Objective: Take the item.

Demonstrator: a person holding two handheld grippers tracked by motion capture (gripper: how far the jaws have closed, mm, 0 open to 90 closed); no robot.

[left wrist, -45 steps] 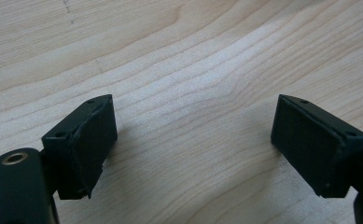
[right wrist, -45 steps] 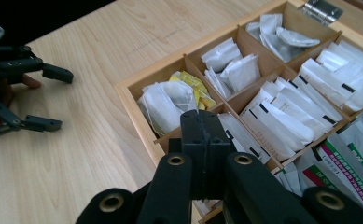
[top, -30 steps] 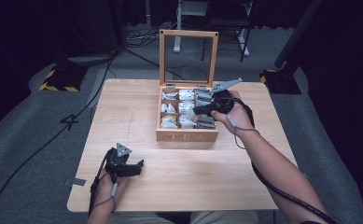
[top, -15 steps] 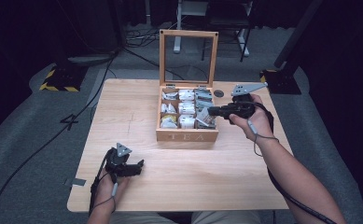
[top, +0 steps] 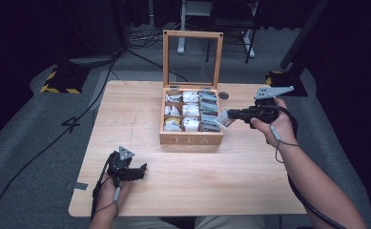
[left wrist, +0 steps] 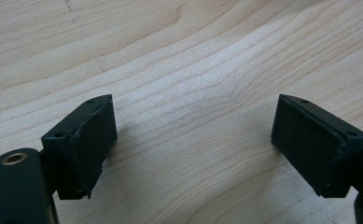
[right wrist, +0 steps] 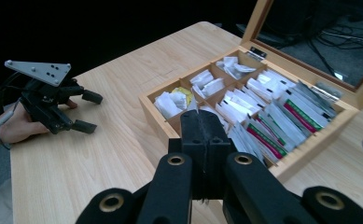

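Note:
A wooden tea box (top: 190, 139) marked TEA stands open at the table's middle, its glass lid (top: 192, 52) upright. Its compartments hold several tea bags (right wrist: 268, 116). My right gripper (top: 228, 116) hovers just right of the box, pointing at it, shut on a white tea bag (top: 222, 118) that sticks out at its tip. In the right gripper view the jaws (right wrist: 201, 119) are pressed together above the box's near corner. My left gripper (top: 142, 171) rests open on the wood at the front left, nothing between its pads (left wrist: 93, 140).
A small round dark hole (top: 223, 95) sits in the table behind the box's right corner. Bare wood (top: 250, 181) stretches across the front and right of the table. Cables and stands lie on the grey floor (top: 40, 143) beyond.
My right gripper has drawn back from over the box's right compartments to the right of the box, with a white tea bag at its tip. The left gripper has stayed put.

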